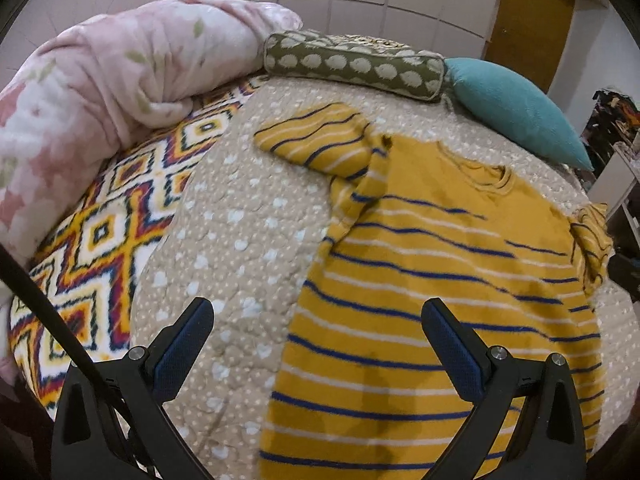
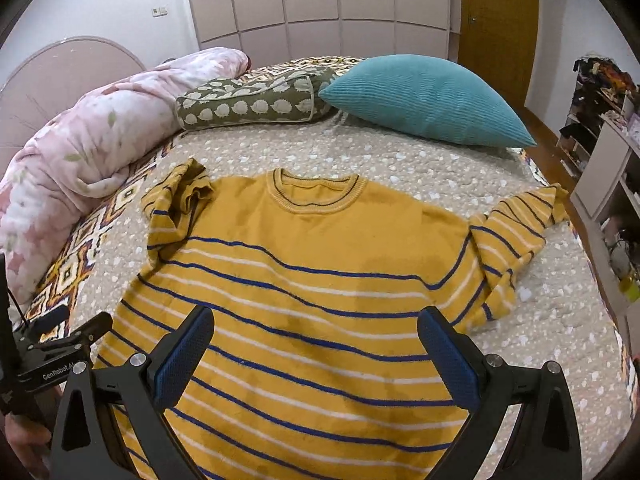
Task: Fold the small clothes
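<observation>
A mustard-yellow sweater (image 2: 304,280) with blue and white stripes lies flat, front up, on the beige dotted bedspread (image 2: 420,164). Its collar (image 2: 316,192) points toward the pillows, and both sleeves are bunched at the shoulders. In the left wrist view the same sweater (image 1: 440,272) fills the right half, with its left sleeve (image 1: 316,140) crumpled. My left gripper (image 1: 318,316) is open above the sweater's left hem edge. My right gripper (image 2: 316,322) is open over the lower body of the sweater. Neither holds anything. The left gripper's body (image 2: 60,344) shows at the lower left of the right wrist view.
A rolled pink floral duvet (image 2: 92,136) lies along the left. An olive patterned bolster (image 2: 256,104) and a teal cushion (image 2: 428,100) sit at the head. A zigzag-patterned blanket (image 1: 104,236) shows under the bedspread. Shelves (image 2: 604,168) stand at the right, wardrobe doors behind.
</observation>
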Motion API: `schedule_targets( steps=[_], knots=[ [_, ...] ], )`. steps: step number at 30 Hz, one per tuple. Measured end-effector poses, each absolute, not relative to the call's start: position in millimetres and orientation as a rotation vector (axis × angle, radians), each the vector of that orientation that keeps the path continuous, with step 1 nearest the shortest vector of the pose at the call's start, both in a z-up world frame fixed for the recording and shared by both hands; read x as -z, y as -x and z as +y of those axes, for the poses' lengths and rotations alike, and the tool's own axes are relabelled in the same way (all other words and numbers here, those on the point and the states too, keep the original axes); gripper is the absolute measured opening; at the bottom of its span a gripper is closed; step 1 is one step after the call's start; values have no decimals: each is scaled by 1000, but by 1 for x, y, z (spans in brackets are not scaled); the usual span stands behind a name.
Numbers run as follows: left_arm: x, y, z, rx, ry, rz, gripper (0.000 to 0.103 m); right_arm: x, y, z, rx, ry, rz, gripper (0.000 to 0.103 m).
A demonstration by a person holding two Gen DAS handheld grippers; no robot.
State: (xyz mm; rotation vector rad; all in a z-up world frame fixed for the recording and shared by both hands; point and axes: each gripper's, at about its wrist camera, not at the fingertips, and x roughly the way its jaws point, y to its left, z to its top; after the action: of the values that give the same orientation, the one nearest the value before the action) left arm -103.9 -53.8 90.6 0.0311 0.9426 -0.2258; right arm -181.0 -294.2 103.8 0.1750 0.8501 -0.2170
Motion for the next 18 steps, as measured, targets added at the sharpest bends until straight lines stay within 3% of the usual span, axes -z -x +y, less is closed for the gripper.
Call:
schedule_targets(
  steps=[18],
  knots=[
    [-85,84,-75,244,-46,953,103,-93,165,-298,214,-177,828,103]
  ],
)
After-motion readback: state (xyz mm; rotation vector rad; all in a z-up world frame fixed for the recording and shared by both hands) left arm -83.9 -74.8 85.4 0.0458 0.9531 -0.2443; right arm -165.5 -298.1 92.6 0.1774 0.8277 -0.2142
